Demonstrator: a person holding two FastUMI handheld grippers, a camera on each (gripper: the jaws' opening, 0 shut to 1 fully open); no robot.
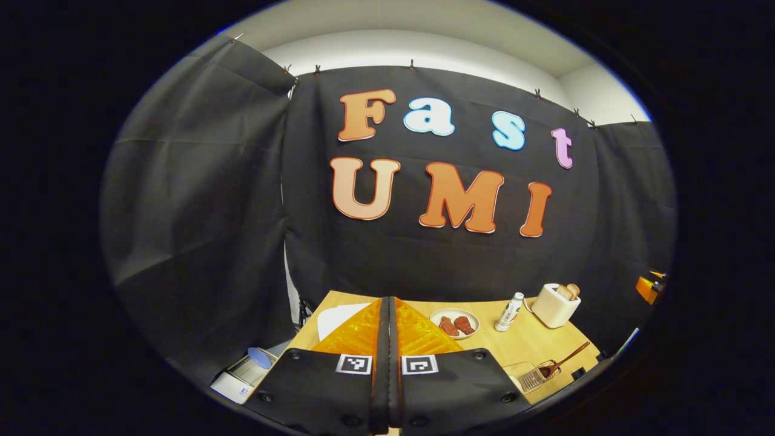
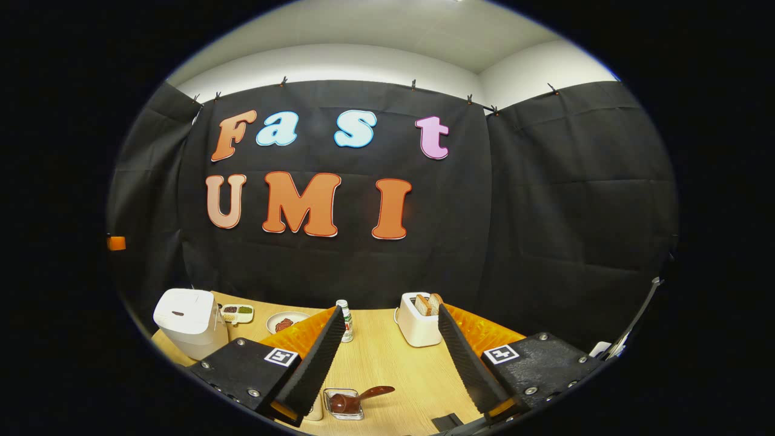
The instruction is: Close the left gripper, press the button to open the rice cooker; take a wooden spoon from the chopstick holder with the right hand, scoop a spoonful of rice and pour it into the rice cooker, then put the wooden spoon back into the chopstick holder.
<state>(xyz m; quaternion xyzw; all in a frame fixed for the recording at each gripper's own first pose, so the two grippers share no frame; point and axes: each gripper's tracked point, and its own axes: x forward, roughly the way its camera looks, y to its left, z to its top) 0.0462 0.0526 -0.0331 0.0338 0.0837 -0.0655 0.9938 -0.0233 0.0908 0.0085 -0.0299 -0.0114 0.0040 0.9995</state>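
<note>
Your left gripper (image 1: 388, 363) has its two fingers pressed flat together with nothing between them, held above the near edge of the light wooden table (image 1: 514, 348). Your right gripper (image 2: 387, 363) has its fingers spread wide apart and empty, hanging over the table's near edge.

Between those spread fingers, right at the near edge, sits the small clear square chopstick holder (image 2: 343, 403) with the dark brown wooden spoon (image 2: 363, 396) lying in it, handle tilted toward the right. In the left gripper view that same holder and spoon lie near the table's right front corner.

The white boxy rice cooker (image 2: 189, 322) stands at the table's left edge with its lid down. Along the back edge you have a small divided tray of grains (image 2: 237, 312), a white plate with reddish pieces (image 2: 284, 321), a small white bottle with a green cap (image 2: 346, 321) and a white toaster holding bread slices (image 2: 419, 324).
</note>
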